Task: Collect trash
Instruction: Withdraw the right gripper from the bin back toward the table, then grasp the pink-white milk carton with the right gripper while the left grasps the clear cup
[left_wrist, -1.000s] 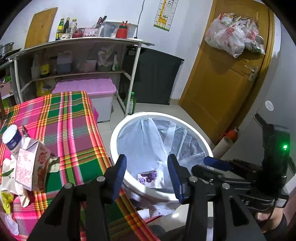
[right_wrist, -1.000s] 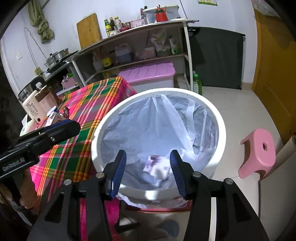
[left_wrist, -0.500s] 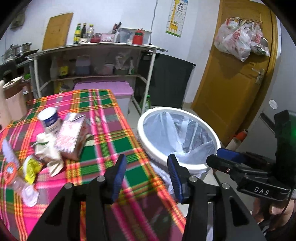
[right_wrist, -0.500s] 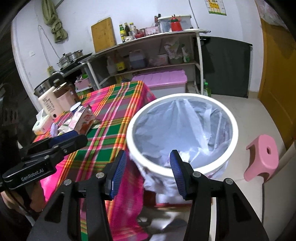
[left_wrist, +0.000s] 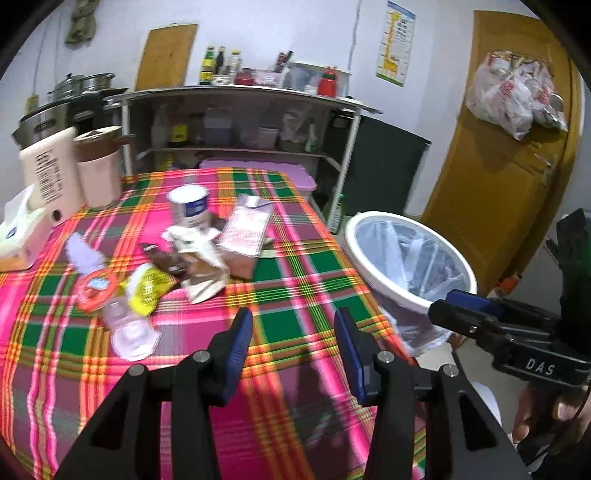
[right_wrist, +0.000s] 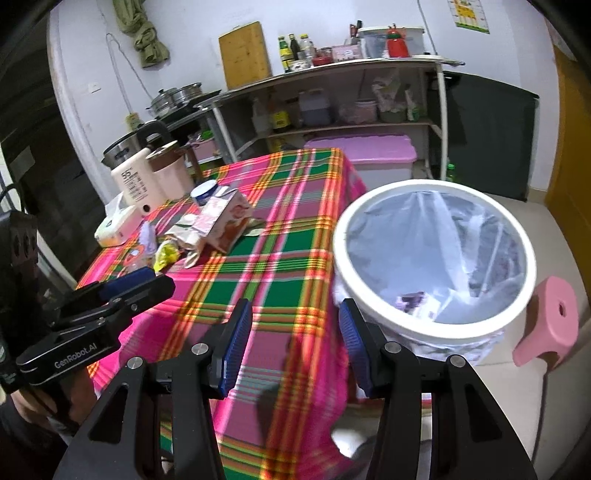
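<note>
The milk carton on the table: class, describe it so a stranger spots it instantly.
Find the plaid tablecloth beside the white trash bin. In the litter pile near its far end, the milk carton lies tipped over beside an upright blue-and-white can. It alone is boxy, pink-patterned, with an opened top.

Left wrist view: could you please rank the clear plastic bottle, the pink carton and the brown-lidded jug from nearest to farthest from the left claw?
1. Clear plastic bottle: lying on the cloth just left of the left claw.
2. Pink carton: mid-table, ahead of the claw.
3. Brown-lidded jug: far left corner of the table.
</note>
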